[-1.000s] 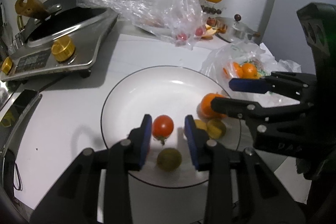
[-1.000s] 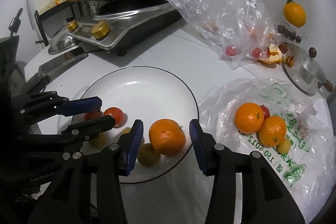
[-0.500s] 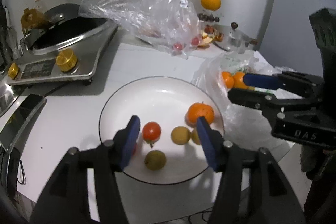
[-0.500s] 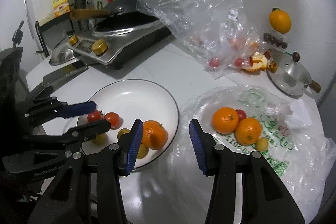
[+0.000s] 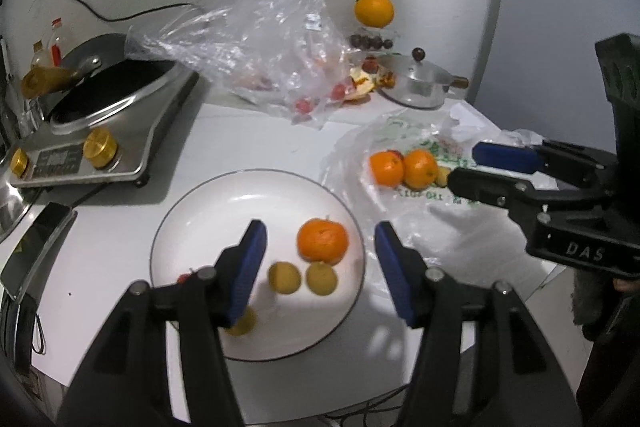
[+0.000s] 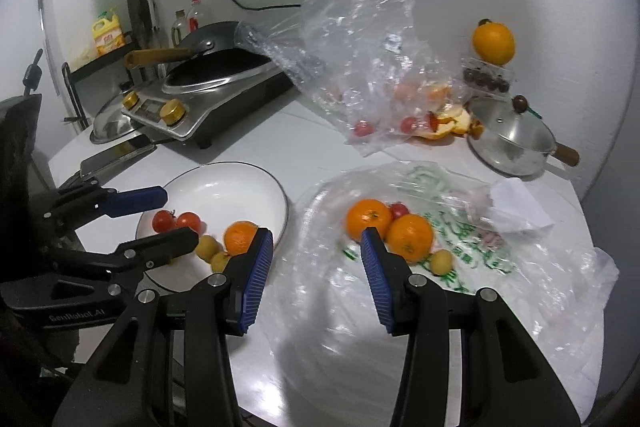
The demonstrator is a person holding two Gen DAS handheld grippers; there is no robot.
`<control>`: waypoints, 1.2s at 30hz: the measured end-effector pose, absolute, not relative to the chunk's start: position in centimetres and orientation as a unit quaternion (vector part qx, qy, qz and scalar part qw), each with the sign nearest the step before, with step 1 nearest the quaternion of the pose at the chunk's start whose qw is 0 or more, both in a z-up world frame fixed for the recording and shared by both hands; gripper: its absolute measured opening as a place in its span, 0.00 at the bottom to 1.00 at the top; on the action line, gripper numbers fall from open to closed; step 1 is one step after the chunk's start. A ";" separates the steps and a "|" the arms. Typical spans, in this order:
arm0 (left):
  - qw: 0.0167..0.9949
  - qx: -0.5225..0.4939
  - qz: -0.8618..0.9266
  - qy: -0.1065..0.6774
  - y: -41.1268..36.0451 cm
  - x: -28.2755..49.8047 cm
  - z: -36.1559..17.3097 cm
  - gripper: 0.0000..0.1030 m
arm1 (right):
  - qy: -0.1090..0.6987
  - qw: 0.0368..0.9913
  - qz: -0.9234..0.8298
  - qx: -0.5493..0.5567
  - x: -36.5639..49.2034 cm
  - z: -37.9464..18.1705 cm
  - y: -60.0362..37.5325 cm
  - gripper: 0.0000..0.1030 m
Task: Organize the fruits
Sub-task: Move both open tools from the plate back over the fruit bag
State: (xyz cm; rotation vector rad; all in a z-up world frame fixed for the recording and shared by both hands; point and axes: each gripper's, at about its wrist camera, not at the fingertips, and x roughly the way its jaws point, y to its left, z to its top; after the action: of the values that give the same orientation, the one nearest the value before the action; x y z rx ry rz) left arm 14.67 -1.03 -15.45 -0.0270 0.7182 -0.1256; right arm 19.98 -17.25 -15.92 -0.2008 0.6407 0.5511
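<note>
A white plate (image 5: pixel 168 219) holds an orange (image 5: pixel 322 241), three small yellow fruits (image 5: pixel 284 277) and two red tomatoes (image 6: pixel 162 221). My left gripper (image 5: pixel 320 231) hovers above the plate, open, with nothing between its pads. To the right a flattened printed plastic bag (image 6: pixel 520 267) carries two oranges (image 6: pixel 368 219), a small red tomato (image 6: pixel 397 210) and a yellow fruit (image 6: pixel 440 261). My right gripper (image 6: pixel 317 235) hangs open and empty over the gap between the plate and the bag. In the left wrist view the right gripper (image 5: pixel 464 167) points at the bag's oranges (image 5: pixel 418 169).
An induction cooker with a wok (image 6: pixel 208 83) stands at the back left. A crumpled clear bag (image 6: pixel 360 67) with cherry tomatoes lies behind, next to orange peel (image 6: pixel 444 123) and a lidded steel pot (image 6: pixel 508 143). A phone (image 5: pixel 36 251) lies left of the plate.
My left jaws have widened from around a red tomato and pulled back and up. The right gripper has drawn back from the plate's orange and shifted right toward the bag.
</note>
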 end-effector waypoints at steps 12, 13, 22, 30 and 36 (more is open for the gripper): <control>0.932 0.004 -0.072 0.355 -5.0 15.8 -15.2 0.57 | 0.300 0.919 0.244 -0.075 20.5 -15.8 -22.5 0.60; 0.932 0.004 -0.074 0.355 -5.3 16.0 -15.2 0.60 | 0.300 0.920 0.242 -0.073 20.7 -15.9 -22.9 0.60; 0.929 0.012 -0.079 0.361 -7.2 17.6 -15.4 0.63 | 0.309 0.920 0.233 -0.061 22.4 -16.7 -25.5 0.60; 0.925 0.028 -0.083 0.370 -8.8 19.5 -16.0 0.63 | 0.320 0.915 0.238 -0.055 24.2 -17.7 -26.6 0.60; 0.922 0.031 -0.082 0.378 -9.5 21.0 -16.8 0.63 | 0.328 0.912 0.240 -0.055 25.8 -18.4 -26.9 0.60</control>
State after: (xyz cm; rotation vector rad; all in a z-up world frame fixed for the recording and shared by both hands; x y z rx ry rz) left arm 20.96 -9.46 -16.75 0.0647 0.7768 -0.1694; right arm 25.77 -26.86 -18.44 -0.1140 0.6764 0.4949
